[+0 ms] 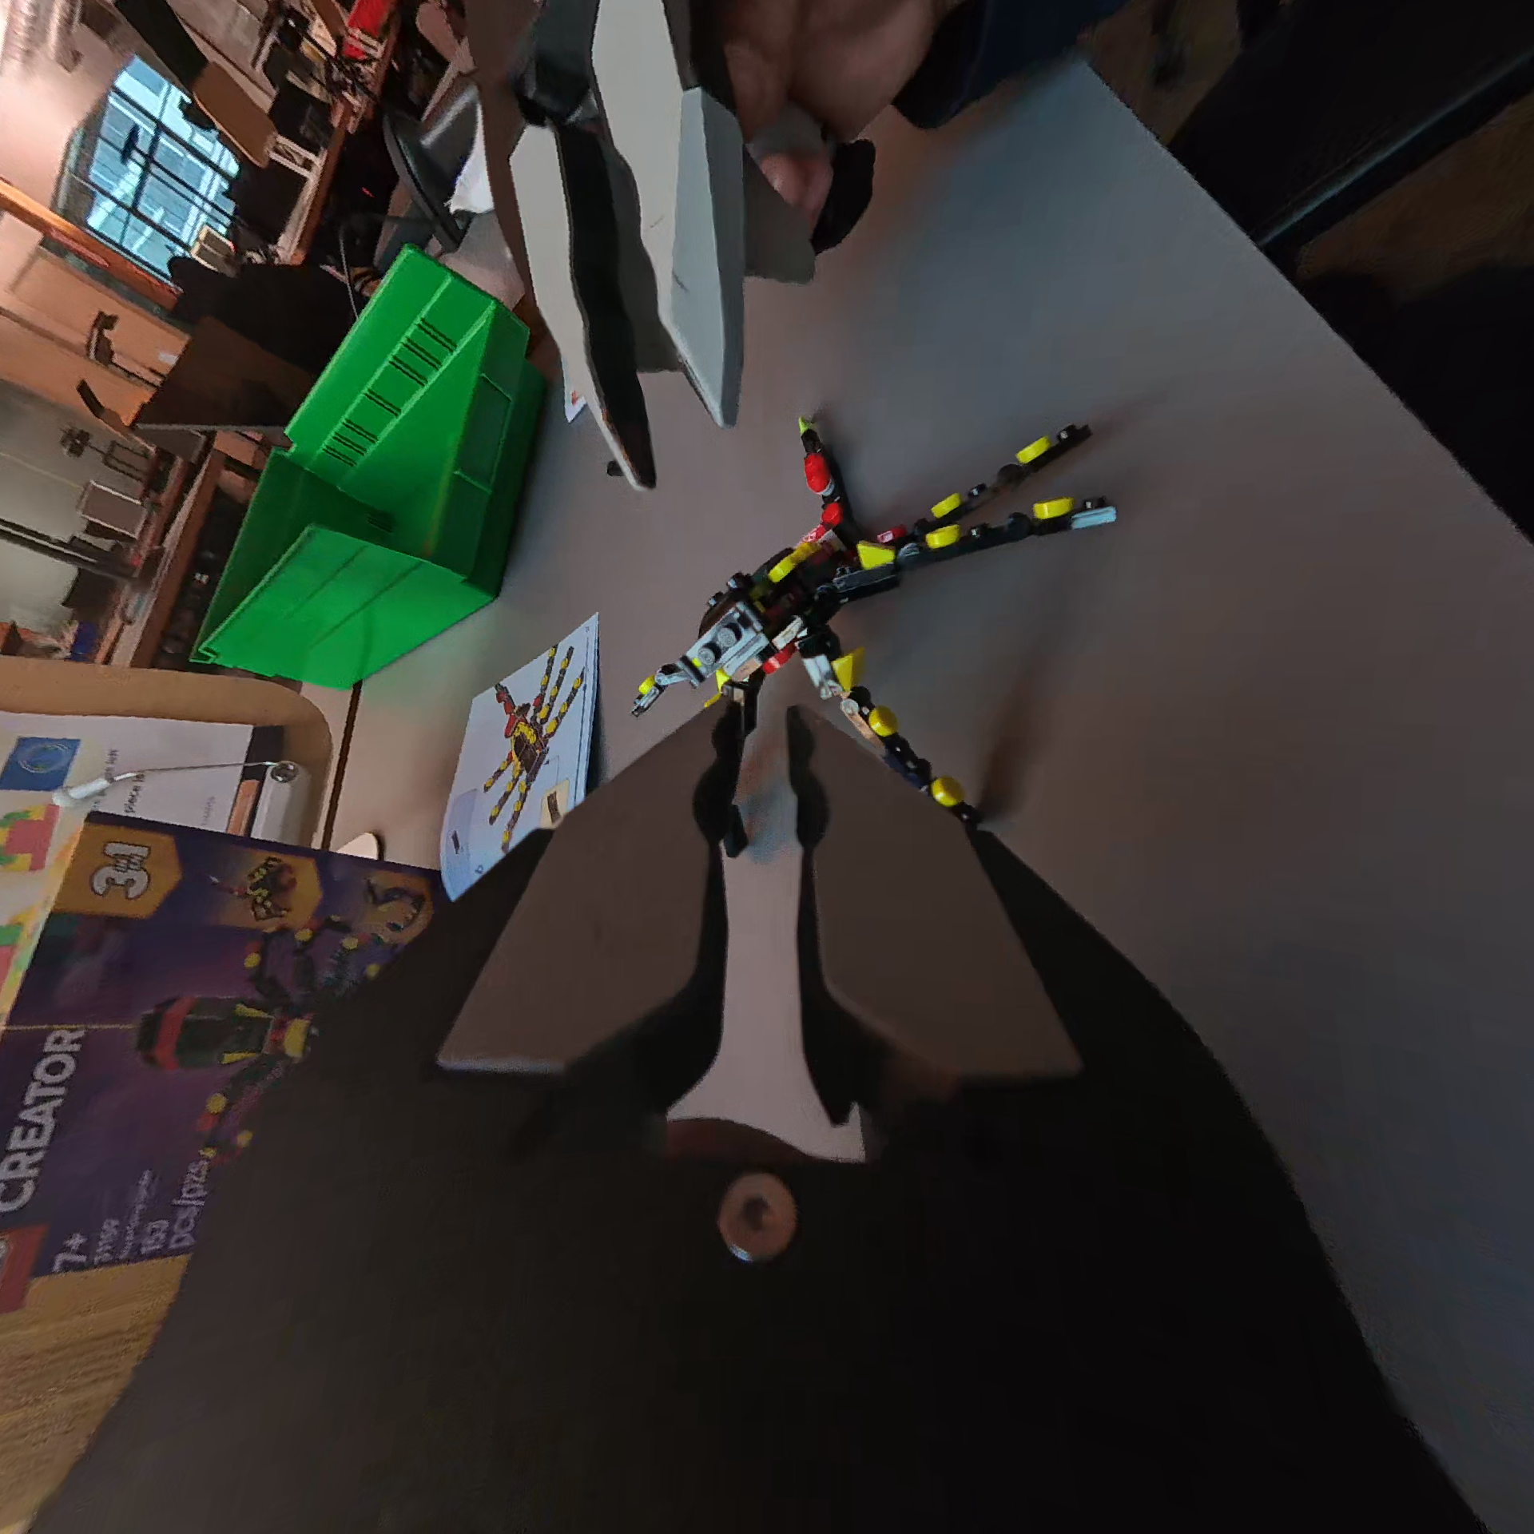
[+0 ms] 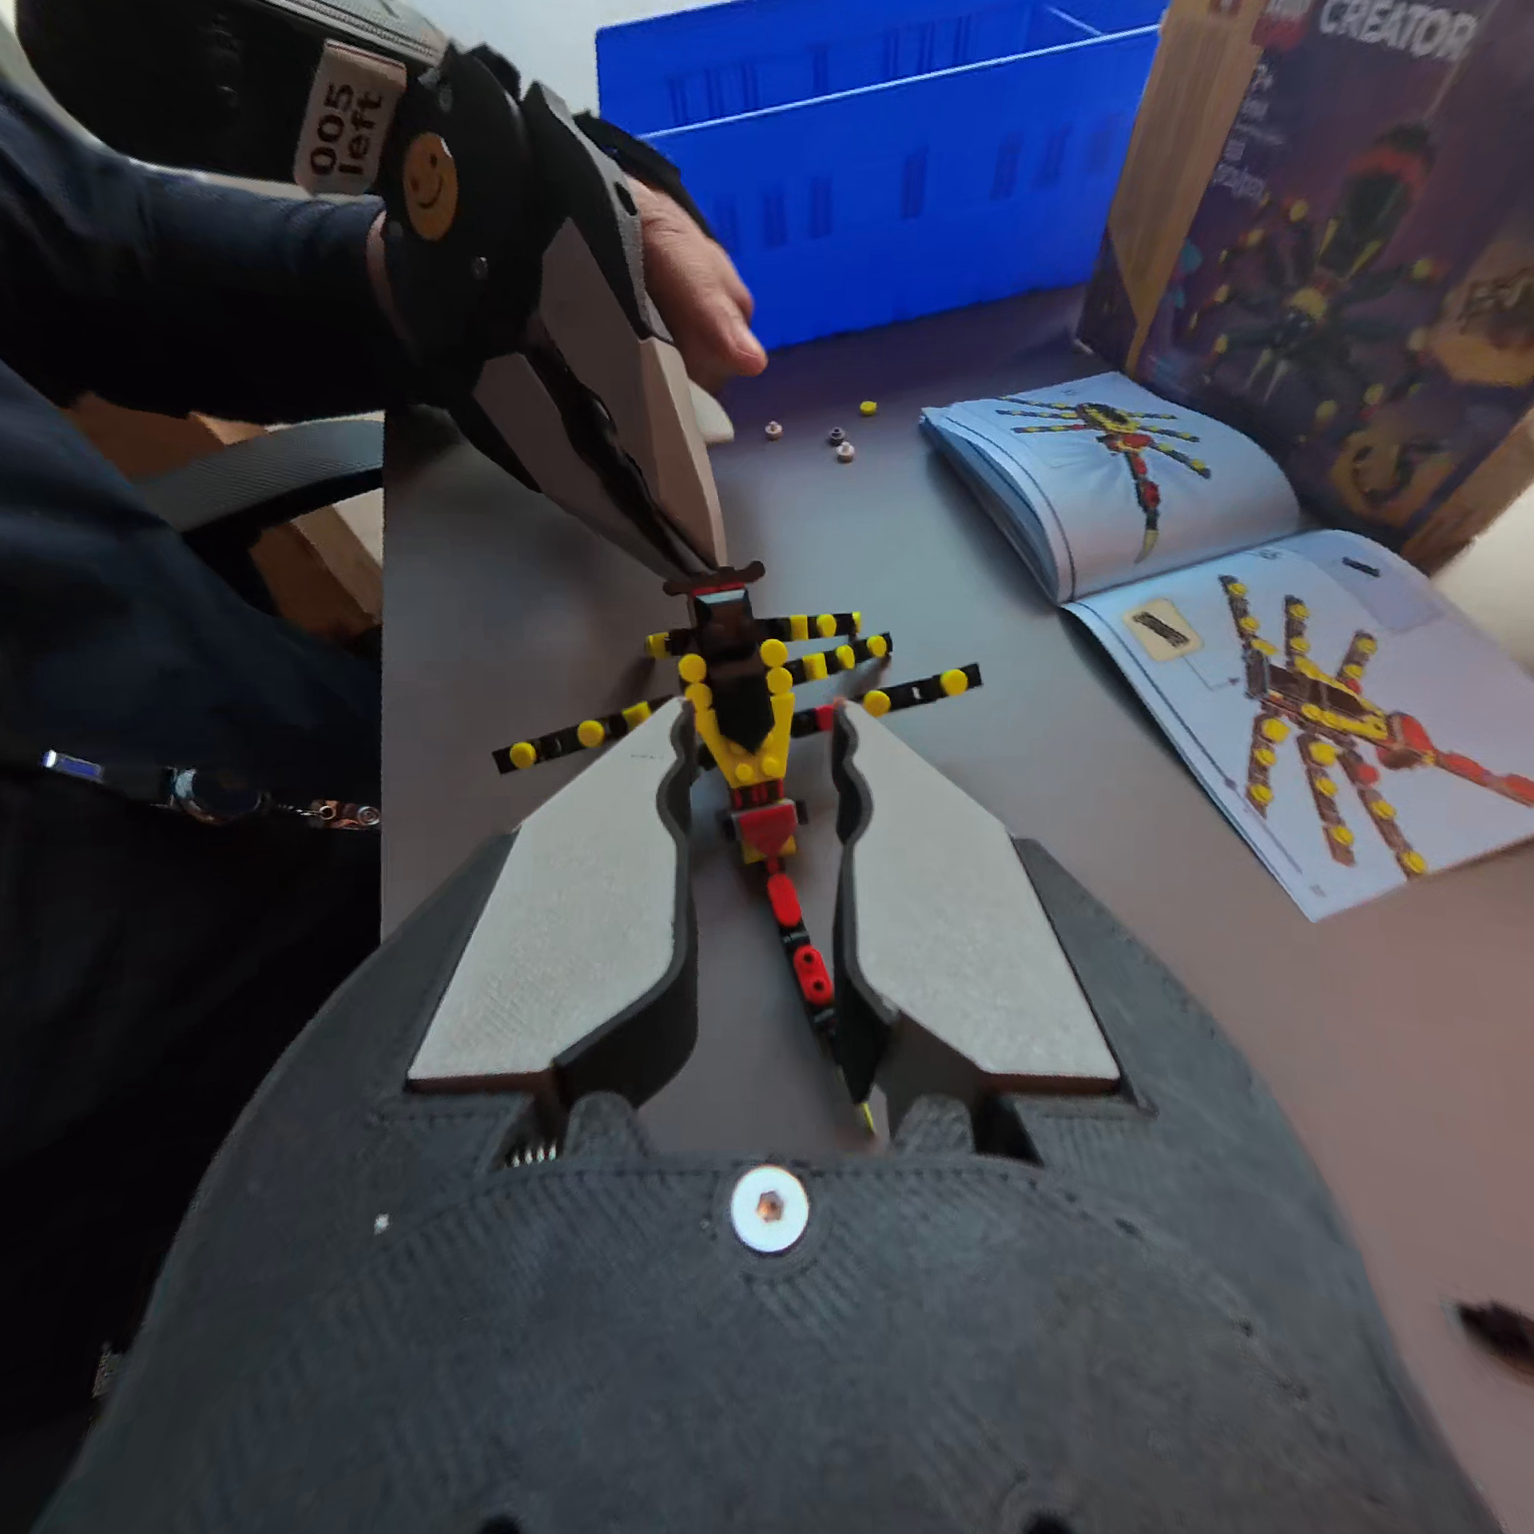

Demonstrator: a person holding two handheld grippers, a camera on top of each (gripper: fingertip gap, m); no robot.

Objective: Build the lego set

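Observation:
The lego model (image 2: 739, 705), a black and yellow creature with studded legs and a red tail, lies on the grey table (image 2: 1038, 1038). My left gripper (image 2: 705, 564) is shut on a small black curved piece (image 2: 730, 574) and holds it at the model's head end. In the left wrist view my left gripper (image 1: 759, 722) points at the model (image 1: 797, 589). My right gripper (image 2: 762, 714) is open. Its fingers straddle the model's rear body and tail without closing on them. In the left wrist view the right gripper (image 1: 681, 448) hangs above the table beyond the model.
An open instruction booklet (image 2: 1162, 581) and the set's box (image 2: 1328, 249) are on the right. A blue bin (image 2: 872, 166) stands behind, with a few loose small pieces (image 2: 838, 436) before it. A green bin (image 1: 373, 498) stands nearby. The table edge (image 2: 383, 664) and a person's body are at left.

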